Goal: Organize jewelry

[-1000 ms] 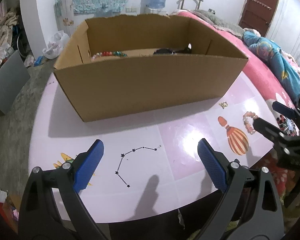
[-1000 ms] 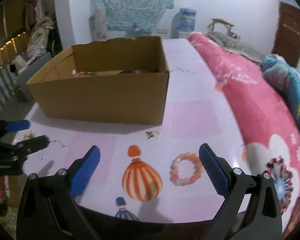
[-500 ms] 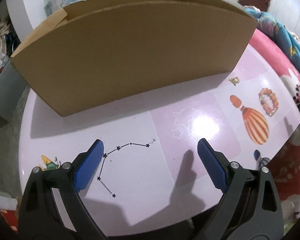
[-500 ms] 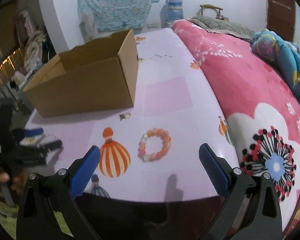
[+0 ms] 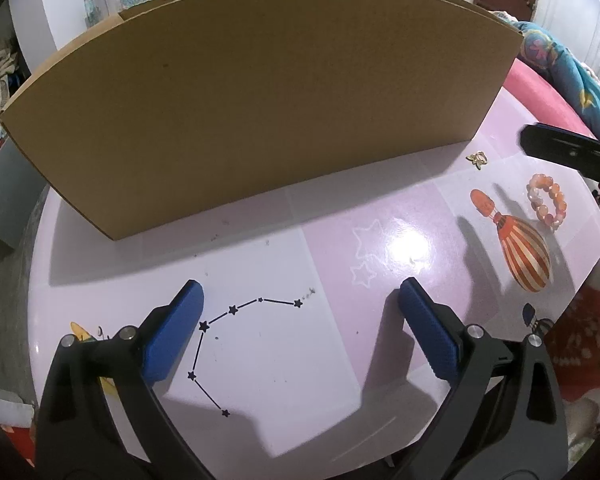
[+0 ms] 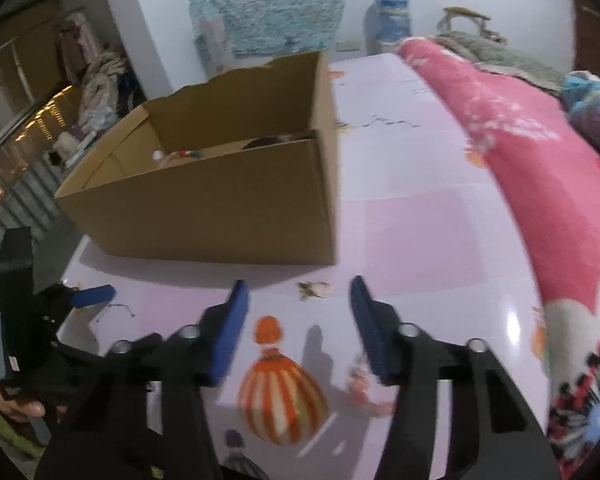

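Note:
A pink and orange bead bracelet [image 5: 547, 200] lies on the lilac table, right of the printed balloon. In the right wrist view the bracelet [image 6: 364, 388] is blurred and partly under my right finger. A small gold trinket [image 5: 477, 158] [image 6: 314, 288] lies by the corner of the cardboard box [image 5: 260, 100] [image 6: 220, 204]. My right gripper [image 6: 299, 283] hovers over the trinket with its jaws closing; the pads touch nothing. My left gripper [image 5: 300, 284] is open and empty above the star drawing. Coloured beads [image 6: 180, 155] lie inside the box.
A pink flowered blanket [image 6: 540, 200] runs along the table's right side. A hand [image 6: 16, 404] holds the left gripper [image 6: 92, 296] at the table's left edge. The table's near edge [image 5: 260, 452] is close under the left gripper. Clutter and a water bottle [image 6: 392, 16] stand by the back wall.
The right gripper's jaws have narrowed a lot, and it has swung back left over the trinket. The left gripper has sunk toward the table in front of the box.

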